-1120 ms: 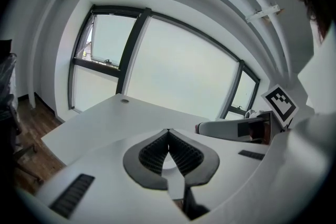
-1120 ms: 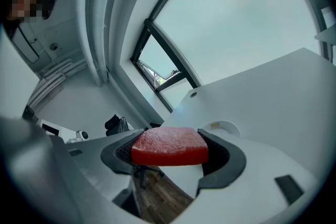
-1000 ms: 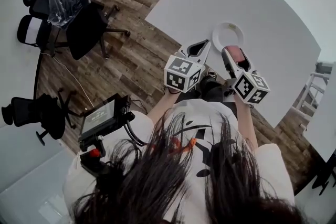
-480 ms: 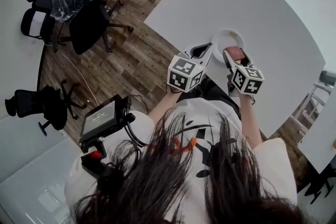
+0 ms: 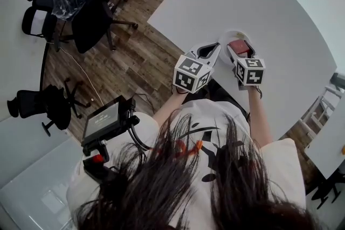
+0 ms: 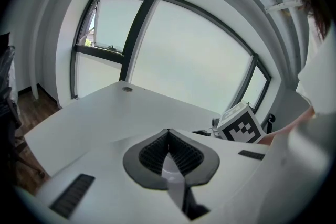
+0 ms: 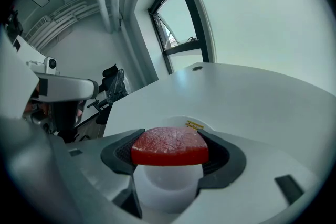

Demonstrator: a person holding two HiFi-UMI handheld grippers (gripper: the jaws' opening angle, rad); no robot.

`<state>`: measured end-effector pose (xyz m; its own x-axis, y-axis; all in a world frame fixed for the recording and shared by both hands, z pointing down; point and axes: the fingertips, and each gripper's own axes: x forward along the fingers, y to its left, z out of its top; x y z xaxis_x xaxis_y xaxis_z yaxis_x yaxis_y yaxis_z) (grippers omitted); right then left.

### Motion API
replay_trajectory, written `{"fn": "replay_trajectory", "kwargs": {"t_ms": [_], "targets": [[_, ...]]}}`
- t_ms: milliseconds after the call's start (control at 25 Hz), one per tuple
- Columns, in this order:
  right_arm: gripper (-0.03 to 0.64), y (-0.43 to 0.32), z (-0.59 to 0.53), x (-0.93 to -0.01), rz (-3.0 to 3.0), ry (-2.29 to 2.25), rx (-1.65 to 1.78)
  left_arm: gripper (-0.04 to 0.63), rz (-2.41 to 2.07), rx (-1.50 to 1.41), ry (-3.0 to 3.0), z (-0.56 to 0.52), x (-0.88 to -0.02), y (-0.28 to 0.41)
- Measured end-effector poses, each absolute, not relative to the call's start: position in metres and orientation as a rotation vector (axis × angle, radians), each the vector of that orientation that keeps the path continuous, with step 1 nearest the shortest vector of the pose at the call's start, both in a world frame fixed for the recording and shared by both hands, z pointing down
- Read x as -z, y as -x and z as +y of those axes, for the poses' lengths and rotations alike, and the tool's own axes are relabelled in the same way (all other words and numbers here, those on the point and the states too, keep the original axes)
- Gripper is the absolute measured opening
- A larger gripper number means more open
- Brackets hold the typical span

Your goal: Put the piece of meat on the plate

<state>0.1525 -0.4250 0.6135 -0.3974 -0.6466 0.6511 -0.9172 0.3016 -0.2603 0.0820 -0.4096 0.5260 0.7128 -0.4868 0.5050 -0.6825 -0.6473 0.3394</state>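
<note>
Right gripper (image 7: pixel 170 150): jaws set wide and clamped on the piece of meat (image 7: pixel 169 146). Pads press its two ends, so the red slab lies flat with its long side running across from jaw to jaw.

Key relation: the plate (image 7: pixel 164 186) lies straight below the meat. In the right gripper view its white bowl fills the gap under the slab, and its far rim, with a small yellow sticker, shows just beyond the slab's top edge. In the head view the same gripper (image 5: pixel 239 46) covers most of the plate (image 5: pixel 230 35), and the meat (image 5: pixel 240 47) sits over its middle. I read a small gap between slab and plate, though no view shows it cleanly. My judgement: what remains is a short drop and then letting go, with no sideways shift needed.

Left gripper (image 6: pixel 168 134): jaws together, nothing between them. In the head view it (image 5: pixel 213 50) hangs just beside the plate's near left edge, clear of the meat. The right gripper is therefore the one placed to finish the job, and the left is idle.

Count:
- one piece of meat
- one plate
- two grippers
- one white table (image 5: pixel 269 2), with nothing else on it near the plate

Risk, as I judge it: the slab may cling to one pad when the jaws part and land off-centre.
</note>
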Motion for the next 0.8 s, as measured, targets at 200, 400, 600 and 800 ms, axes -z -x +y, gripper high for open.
{"fn": "replay_trajectory", "kwargs": {"t_ms": [200,400,600,800], "targets": [[0.302,-0.151,-0.424,-0.617,-2.128,-1.378,-0.861,0.005,-0.887,-0.508,-2.408,-0.410,-0.524,-0.085],[0.302,-0.150,-0.425,-0.621,-2.105,-1.356,-0.829,0.005,-0.893,-0.510,-2.406,-0.411,-0.525,-0.083],[0.302,-0.161,-0.426,-0.618,-2.090,-1.388,-0.830,0.005,-0.899,-0.508,-2.405,-0.412,-0.525,-0.083],[0.302,-0.176,-0.423,-0.621,-2.051,-1.390,-0.782,0.005,-0.893,-0.509,-2.403,-0.410,-0.526,-0.083]]}}
